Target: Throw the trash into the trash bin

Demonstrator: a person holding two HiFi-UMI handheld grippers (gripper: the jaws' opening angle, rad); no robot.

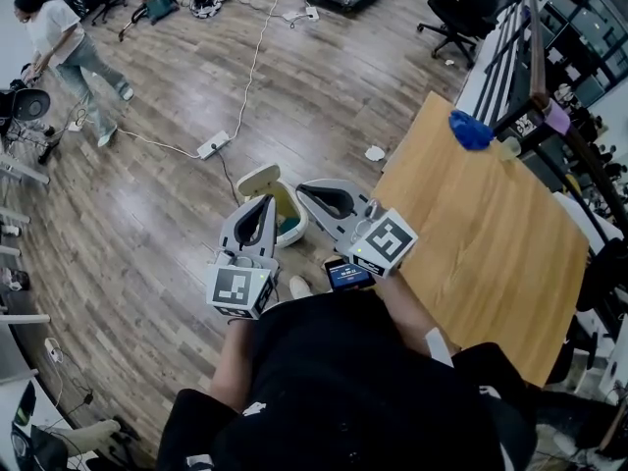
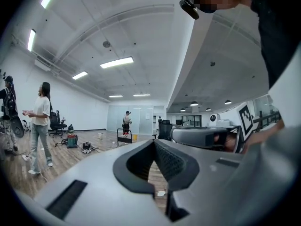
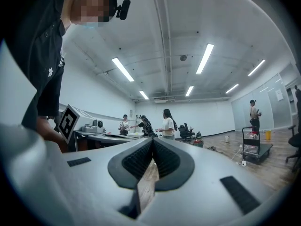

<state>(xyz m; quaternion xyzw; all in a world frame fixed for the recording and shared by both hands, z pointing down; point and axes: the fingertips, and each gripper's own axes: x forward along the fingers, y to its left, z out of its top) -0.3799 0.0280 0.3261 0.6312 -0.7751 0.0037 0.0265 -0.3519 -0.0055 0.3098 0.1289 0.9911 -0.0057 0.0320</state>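
We hold left gripper (image 1: 265,202) and right gripper (image 1: 304,191) pressed together, empty, by the trash bin (image 1: 260,178); paper scrap (image 1: 375,153) at two o'clock probably goes next.

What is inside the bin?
A teal thing lies in the bin. The left gripper covers part of the bin, so I cannot tell what else is there.
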